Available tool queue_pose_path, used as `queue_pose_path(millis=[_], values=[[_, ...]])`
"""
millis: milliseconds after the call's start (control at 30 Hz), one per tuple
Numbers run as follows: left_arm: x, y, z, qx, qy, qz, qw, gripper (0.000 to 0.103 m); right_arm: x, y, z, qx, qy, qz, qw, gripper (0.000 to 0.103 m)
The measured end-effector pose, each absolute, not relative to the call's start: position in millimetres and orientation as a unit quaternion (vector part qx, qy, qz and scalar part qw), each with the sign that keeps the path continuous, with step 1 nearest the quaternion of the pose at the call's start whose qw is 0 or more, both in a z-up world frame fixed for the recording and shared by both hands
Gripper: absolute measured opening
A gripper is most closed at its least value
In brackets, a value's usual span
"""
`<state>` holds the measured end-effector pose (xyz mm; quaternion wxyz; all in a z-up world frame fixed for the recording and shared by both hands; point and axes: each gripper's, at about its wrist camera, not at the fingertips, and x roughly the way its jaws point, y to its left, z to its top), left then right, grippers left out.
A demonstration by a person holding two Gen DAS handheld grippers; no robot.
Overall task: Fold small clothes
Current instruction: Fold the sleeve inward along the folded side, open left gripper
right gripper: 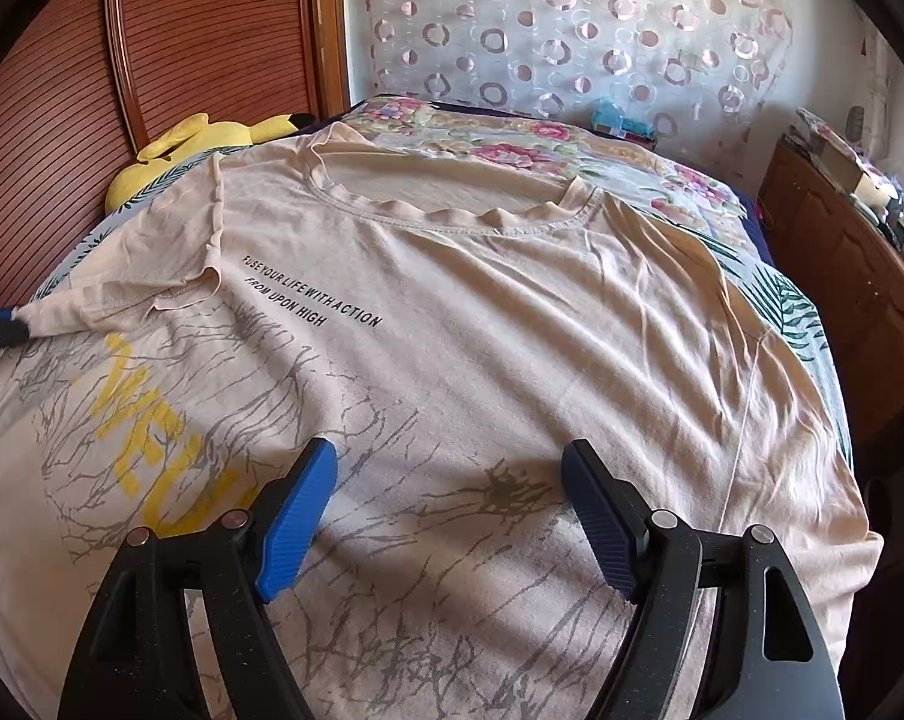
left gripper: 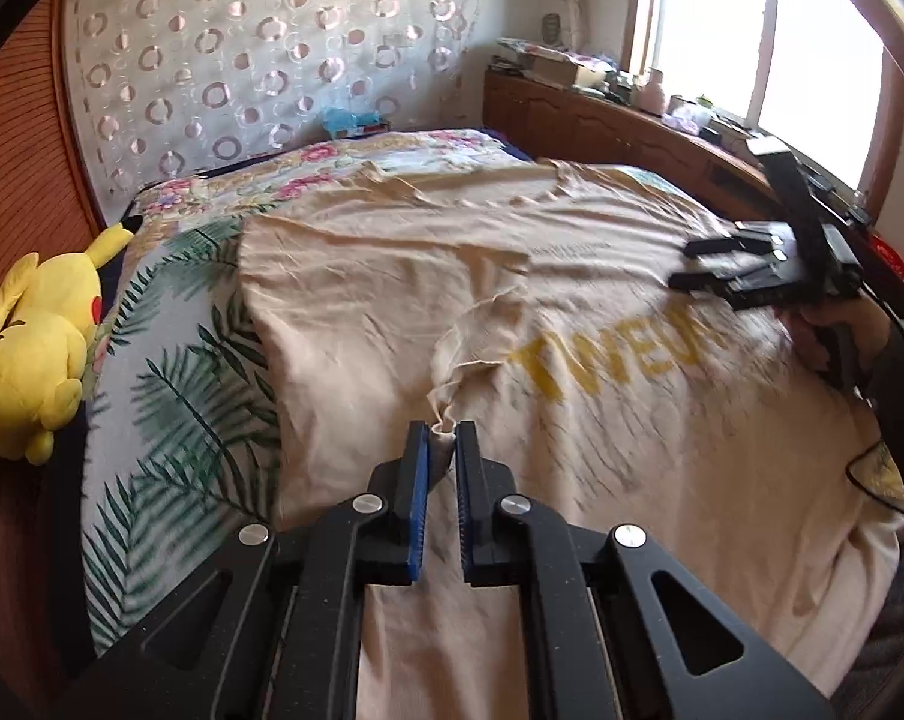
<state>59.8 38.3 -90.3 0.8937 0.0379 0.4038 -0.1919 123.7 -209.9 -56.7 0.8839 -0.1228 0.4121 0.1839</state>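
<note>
T-shirt lies flat, collar pointing away.

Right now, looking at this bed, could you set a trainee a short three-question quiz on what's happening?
1. True or false: the left gripper is shut on the sleeve tip of the beige cotton T-shirt.
2. The right gripper is: A open, B shut?
3. Which soft toy lies beside the leaf-print bedsheet?

Key: 1 true. 2 A, open above the shirt's front. 3 The yellow plush toy.
</note>
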Motion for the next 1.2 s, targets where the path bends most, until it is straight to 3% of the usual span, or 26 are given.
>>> queue_pose_path(millis=[133, 300, 467, 533, 567, 1200], values=[[52, 37, -95, 0.051, 0.411, -0.175, 0.893, 0.011, 124, -210, -57, -0.123, 0.412, 0.184, 0.884, 0.079], [47, 45, -91, 0.030, 0.400, -0.170, 0.900, 0.039, 124, -211, -57, -0.123, 0.412, 0.184, 0.884, 0.080], [50, 48, -83, 0.026, 0.391, -0.156, 0.906, 0.044, 124, -211, -57, -0.123, 0.412, 0.184, 0.884, 0.080], [53, 47, -82, 0.025, 0.389, -0.155, 0.908, 0.064, 124, -211, -57, -0.123, 0.412, 0.184, 0.884, 0.080], [55, 46, -82, 0.020, 0.389, -0.157, 0.907, 0.084, 124, -211, -56, -0.123, 0.412, 0.185, 0.884, 0.080], [65, 21, -69, 0.010, 0.374, -0.155, 0.914, 0.085, 123, -212, -56, -0.123, 0.411, 0.185, 0.884, 0.080]])
